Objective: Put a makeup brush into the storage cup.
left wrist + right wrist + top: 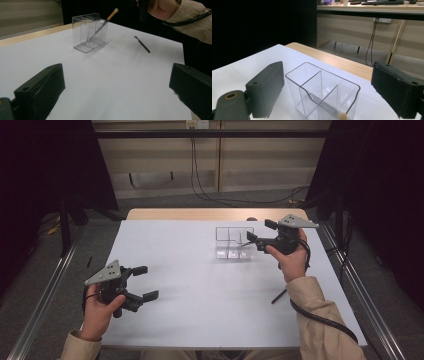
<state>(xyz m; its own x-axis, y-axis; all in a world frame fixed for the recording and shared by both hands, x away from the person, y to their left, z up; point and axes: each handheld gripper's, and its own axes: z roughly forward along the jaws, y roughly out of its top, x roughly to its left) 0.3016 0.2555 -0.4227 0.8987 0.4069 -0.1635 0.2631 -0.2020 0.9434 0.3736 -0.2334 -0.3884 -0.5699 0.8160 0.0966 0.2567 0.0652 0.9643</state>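
A clear plastic organizer (231, 242) with several compartments stands on the white table (200, 285), right of centre toward the back. A makeup brush with a grey handle and tan tip (113, 14) leans inside it, tip up toward the right. My right gripper (260, 231) hovers just right of the organizer, jaws open, nothing between them. In the right gripper view, the organizer (322, 91) sits below the open right gripper (329, 80), with the brush tip (342, 116) at the bottom edge. My left gripper (146, 282) is open over the front left of the table, shown again as the left gripper (117, 87).
A thin dark pencil (279, 296) lies on the table at the front right, and the pencil (142, 44) sits right of the organizer (88, 32). A wooden strip (200, 214) borders the table's far edge. Metal rails run along both sides; cables lie on the floor behind.
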